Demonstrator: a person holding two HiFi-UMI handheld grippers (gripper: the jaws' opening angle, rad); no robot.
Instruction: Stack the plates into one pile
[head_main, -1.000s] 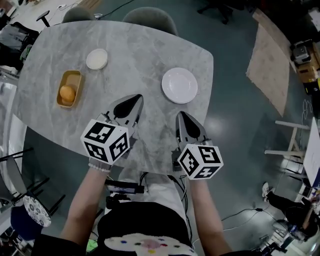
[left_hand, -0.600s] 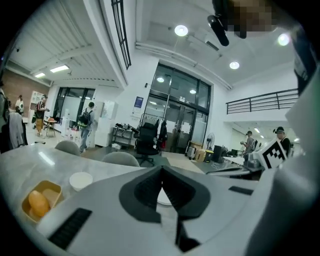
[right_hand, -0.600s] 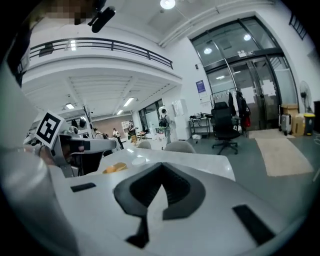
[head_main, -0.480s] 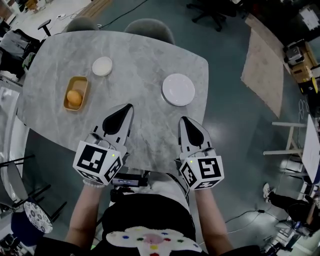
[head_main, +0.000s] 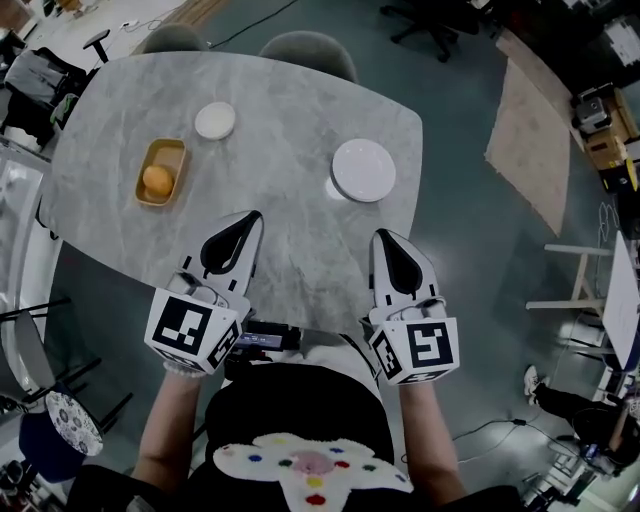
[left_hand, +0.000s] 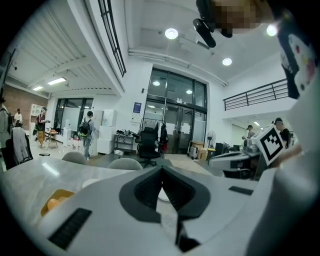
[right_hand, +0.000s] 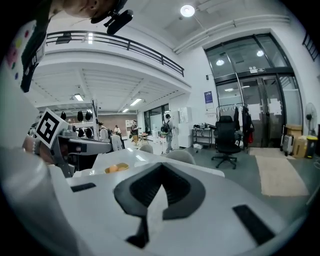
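A large white plate (head_main: 363, 170) lies at the right of the grey marble table (head_main: 280, 110). A small white plate (head_main: 215, 121) lies farther back at the left. My left gripper (head_main: 249, 218) hovers over the table's near edge, shut and empty, well short of both plates. My right gripper (head_main: 385, 238) hangs beside it at the near right edge, also shut with nothing in it, below the large plate. In the left gripper view the closed jaws (left_hand: 161, 170) point across the table. In the right gripper view the shut jaws (right_hand: 161, 166) hide the large plate.
A yellow dish (head_main: 162, 172) holding an orange fruit (head_main: 156, 179) sits at the table's left, near the small plate. Two grey chairs (head_main: 305, 48) stand at the far side. A tan rug (head_main: 535, 120) lies on the floor at right.
Both grippers have drawn back toward the person and risen, now at the table's near edge. Both stayed shut. The plates have not moved on the table.
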